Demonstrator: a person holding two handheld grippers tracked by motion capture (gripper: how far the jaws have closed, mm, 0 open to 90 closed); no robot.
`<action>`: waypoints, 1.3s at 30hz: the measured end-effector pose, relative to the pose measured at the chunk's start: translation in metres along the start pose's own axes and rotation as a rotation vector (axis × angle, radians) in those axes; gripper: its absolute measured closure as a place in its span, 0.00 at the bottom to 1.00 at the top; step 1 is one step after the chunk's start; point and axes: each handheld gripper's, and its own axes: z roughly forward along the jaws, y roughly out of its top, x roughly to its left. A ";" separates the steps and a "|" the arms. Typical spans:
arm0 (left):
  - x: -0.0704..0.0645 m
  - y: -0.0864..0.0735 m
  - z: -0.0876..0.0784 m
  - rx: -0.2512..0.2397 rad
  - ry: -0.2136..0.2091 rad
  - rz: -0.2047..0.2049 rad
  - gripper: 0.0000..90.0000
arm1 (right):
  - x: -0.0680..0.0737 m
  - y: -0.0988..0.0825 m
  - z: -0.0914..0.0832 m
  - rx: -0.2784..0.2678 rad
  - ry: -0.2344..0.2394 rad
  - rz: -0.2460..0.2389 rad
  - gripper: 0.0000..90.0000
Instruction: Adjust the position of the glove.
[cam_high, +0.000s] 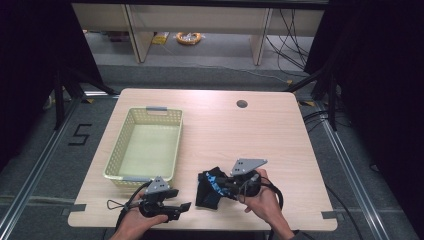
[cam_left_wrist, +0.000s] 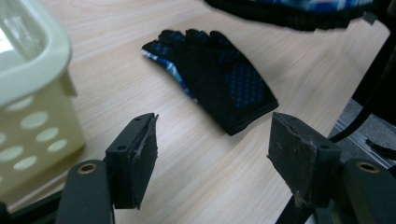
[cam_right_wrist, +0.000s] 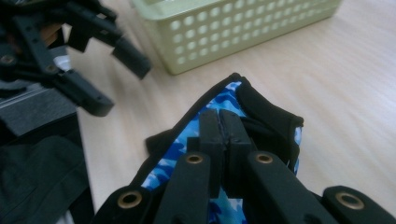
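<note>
Far left on the bench (cam_high: 260, 125), a pale green perforated basket (cam_high: 145, 145) with nothing in it — long side running away from the person. Just in front of its near end, the left tool (cam_high: 182, 209) in the left hand (cam_high: 137, 222), jaws spread wide, holding nothing, aimed right toward a black glove (cam_left_wrist: 212, 77) with a blue dot pattern lying flat on the wood. Right of that, the right tool (cam_right_wrist: 219, 128) in the right hand (cam_high: 262, 200) — jaws clenched on a second glove (cam_right_wrist: 264, 116), black with blue camouflage lining, bunched near the bench's front edge.
</note>
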 end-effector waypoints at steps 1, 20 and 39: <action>0.000 0.001 -0.001 0.007 0.001 0.007 0.36 | 0.003 0.000 0.002 0.008 0.011 -0.008 0.99; -0.001 0.013 0.016 0.022 -0.008 0.018 0.38 | 0.028 -0.020 0.026 0.123 0.117 -0.056 0.99; -0.013 0.007 0.047 0.140 -0.048 0.186 0.67 | 0.027 -0.041 0.029 0.170 0.128 -0.037 0.99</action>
